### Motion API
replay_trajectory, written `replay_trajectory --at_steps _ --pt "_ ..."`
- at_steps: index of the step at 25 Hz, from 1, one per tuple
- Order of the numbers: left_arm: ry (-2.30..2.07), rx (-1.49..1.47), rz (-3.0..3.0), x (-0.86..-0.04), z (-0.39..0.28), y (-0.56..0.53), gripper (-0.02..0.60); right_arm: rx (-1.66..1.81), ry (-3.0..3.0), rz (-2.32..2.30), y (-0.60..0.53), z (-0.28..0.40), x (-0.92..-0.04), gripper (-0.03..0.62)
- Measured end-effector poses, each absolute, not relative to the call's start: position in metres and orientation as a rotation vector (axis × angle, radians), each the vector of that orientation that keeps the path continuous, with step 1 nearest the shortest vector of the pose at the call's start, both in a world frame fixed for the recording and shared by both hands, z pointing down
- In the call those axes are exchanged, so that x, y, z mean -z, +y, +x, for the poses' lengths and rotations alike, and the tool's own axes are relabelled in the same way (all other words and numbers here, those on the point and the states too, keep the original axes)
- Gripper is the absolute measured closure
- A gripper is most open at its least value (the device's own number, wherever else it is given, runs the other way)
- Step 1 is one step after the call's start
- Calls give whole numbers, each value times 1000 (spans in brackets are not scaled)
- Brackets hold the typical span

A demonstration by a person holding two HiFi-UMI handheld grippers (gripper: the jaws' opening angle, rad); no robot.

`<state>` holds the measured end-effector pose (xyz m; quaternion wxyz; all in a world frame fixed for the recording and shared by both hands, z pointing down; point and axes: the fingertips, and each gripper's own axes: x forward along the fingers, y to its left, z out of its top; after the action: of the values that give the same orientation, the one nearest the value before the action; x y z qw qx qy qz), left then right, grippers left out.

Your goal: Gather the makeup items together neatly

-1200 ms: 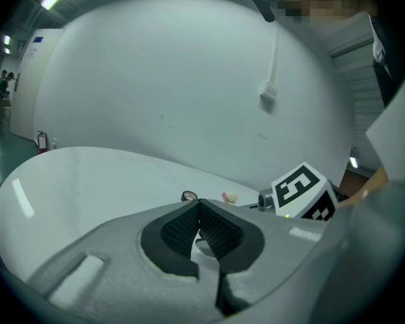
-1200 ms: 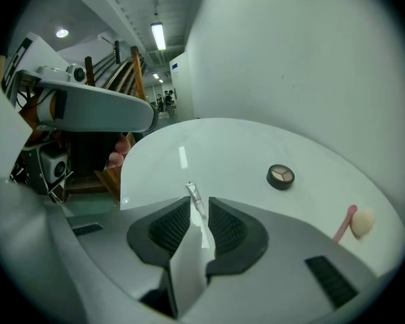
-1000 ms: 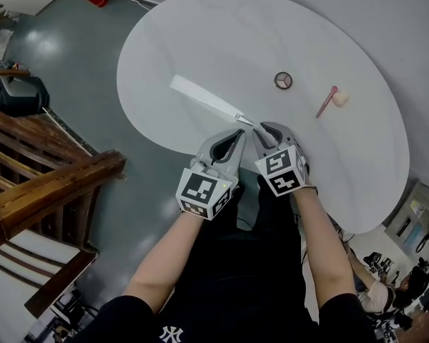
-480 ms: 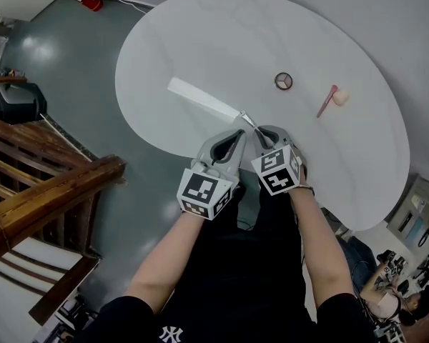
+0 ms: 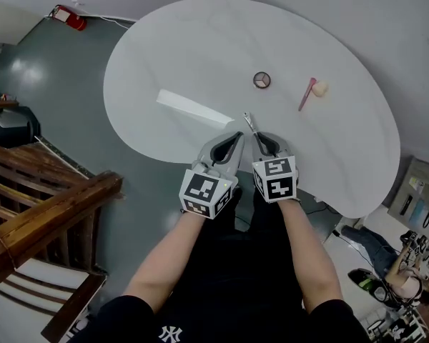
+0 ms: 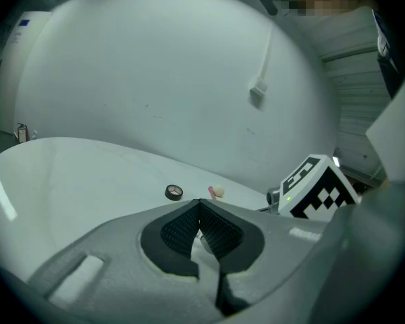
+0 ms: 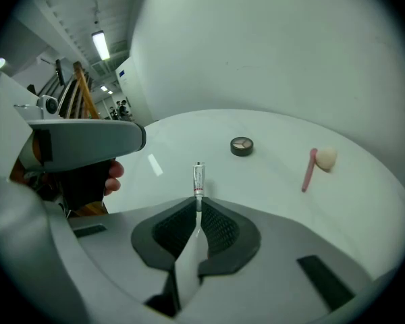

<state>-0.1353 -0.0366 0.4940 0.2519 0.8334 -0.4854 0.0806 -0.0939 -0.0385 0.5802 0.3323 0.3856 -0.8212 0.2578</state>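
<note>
1. The right tool (image 7: 198,206) is clenched on the tube (image 7: 198,178). Its jaws have just been closing, with the tube between the pads.
2. The tube pokes out ahead of the pads, over the near part of the surface (image 5: 200,41). I cannot tell if its tip is clear of the surface.
3. The left tool (image 6: 200,208) is clenched on nothing, just beside the right one.
4. Step, as I judge it: carry the tube to the compact (image 7: 241,146) and the sponge stick (image 7: 308,170), which lie near each other further across.
5. Method: I hold only the tail end, so the tube may pivot.
   - Keep the squeeze firm and travel low.
   - Lay the tube beside the compact, in line with the stick, nudging neither.
   - Let go only once it rests.
6. Look: the tube is slim and silvery, with a red band near the pads. The print is too small to read. A flat white tail runs back between the pads.
</note>
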Motion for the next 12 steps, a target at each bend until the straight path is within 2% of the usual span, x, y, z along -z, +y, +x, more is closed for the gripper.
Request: replay_trajectory --at_steps 12 --pt "-1241 -277 2302 -511 -104 -39 572 -932 -2030 1292 -32 -52 -595 560"
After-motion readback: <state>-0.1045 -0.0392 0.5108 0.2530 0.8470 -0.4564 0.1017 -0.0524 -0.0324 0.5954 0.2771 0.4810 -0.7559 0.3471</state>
